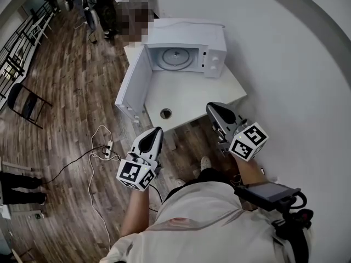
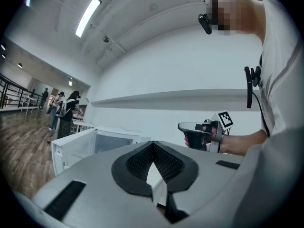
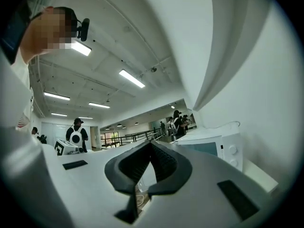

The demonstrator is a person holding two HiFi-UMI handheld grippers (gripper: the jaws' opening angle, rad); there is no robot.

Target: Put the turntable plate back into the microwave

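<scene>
1. The plate lies inside the microwave, whose door stands open, so the task looks done.
2. The left gripper and right gripper are both clenched empty, well apart from the table, likely because nothing is left to carry.

A large open workspace, more lab or office hall than home; wood-plank floor fills the left of the head view, with a black railing and a folding chair at its far left; a lone white table bearing a microwave stands against a bare white wall; the gripper views show long ceiling strip lights and several people in the distance.
</scene>
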